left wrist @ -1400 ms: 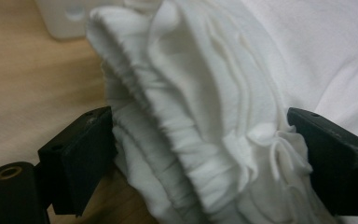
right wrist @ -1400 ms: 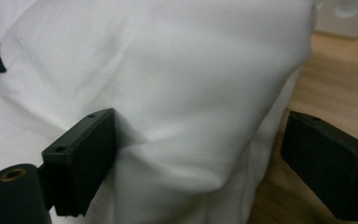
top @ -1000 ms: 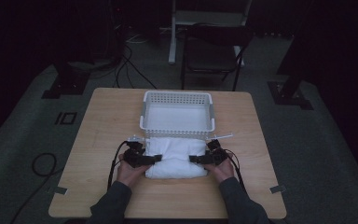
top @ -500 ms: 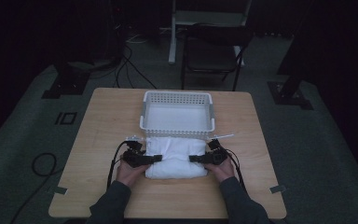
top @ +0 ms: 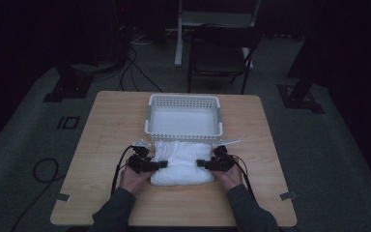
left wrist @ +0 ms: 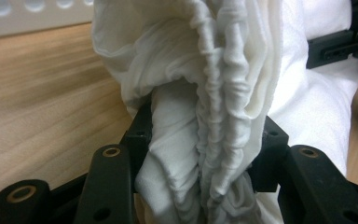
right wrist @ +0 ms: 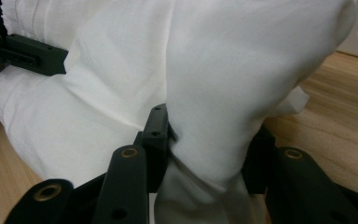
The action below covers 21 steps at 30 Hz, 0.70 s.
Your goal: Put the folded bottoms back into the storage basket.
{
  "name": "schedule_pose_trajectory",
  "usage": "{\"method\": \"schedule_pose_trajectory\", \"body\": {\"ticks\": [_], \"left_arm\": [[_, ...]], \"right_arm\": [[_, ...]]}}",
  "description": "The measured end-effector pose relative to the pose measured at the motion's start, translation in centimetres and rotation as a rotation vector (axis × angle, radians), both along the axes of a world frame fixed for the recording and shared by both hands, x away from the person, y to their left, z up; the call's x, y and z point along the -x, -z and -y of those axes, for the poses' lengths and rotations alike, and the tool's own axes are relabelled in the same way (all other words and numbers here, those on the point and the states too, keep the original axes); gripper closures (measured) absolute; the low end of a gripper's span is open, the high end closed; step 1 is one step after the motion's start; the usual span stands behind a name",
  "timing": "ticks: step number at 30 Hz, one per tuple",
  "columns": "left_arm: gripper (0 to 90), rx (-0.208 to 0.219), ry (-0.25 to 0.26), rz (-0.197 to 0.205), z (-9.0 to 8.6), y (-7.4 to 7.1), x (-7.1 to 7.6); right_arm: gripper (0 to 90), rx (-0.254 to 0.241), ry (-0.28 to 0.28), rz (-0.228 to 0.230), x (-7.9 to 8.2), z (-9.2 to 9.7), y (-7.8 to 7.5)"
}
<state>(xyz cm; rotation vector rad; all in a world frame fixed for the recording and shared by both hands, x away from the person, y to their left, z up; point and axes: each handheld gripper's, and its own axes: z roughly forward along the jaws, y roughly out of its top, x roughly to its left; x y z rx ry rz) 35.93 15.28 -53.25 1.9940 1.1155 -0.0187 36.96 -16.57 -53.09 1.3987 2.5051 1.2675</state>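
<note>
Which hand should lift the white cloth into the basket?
Neither wins; use both. The left gripper and the right gripper have just closed on opposite ends of the folded white cloth, and the basket sits straight ahead, between them.

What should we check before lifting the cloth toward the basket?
1. Left gripper grip: ok. Its jaws have just closed and pinch a bunched fold of the cloth.
2. Right gripper grip: ok. Its jaws have just closed and cloth is clamped between them.
3. Both ends held: ok, one gripper at each side of the cloth.
4. Basket ready: ok, it sits just beyond the cloth and looks empty.
5. Every layer caught: cannot tell, the folds hide the inner layers.
6. Cables clear of the cloth: ok, they trail back beside the hands.
</note>
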Motion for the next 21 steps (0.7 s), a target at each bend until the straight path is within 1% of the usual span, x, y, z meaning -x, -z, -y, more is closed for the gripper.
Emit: {"method": "schedule_pose_trajectory", "body": {"ticks": [5,7,9,11,14,15,21], "left_arm": [[54.0,-0.022,-0.008,0.023,0.0,-0.5,0.4],[54.1,-0.03,-0.01,0.032,0.0,-0.7,0.5],[54.1,-0.048,-0.013,0.047,0.1,-0.9,0.7],[54.1,-0.057,-0.014,0.056,0.2,-1.2,0.9],[54.3,-0.062,-0.012,0.065,0.2,-1.4,1.0],[54.4,-0.062,-0.013,0.072,0.1,-1.6,1.2],[54.5,-0.063,-0.019,0.097,0.0,-2.4,1.6]], "right_arm": [[63.2,0.001,-0.006,0.023,0.3,-0.2,-0.3],[63.2,0.009,-0.01,0.036,0.5,-0.3,-0.6],[63.3,0.017,-0.013,0.049,0.7,-0.5,-0.8],[63.3,0.023,-0.014,0.055,0.9,-0.6,-1.0],[63.2,0.027,-0.016,0.063,1.1,-0.6,-1.1],[63.3,0.034,-0.017,0.079,1.3,-0.7,-1.4],[63.2,0.041,-0.018,0.111,1.9,-0.9,-2.1]]}}
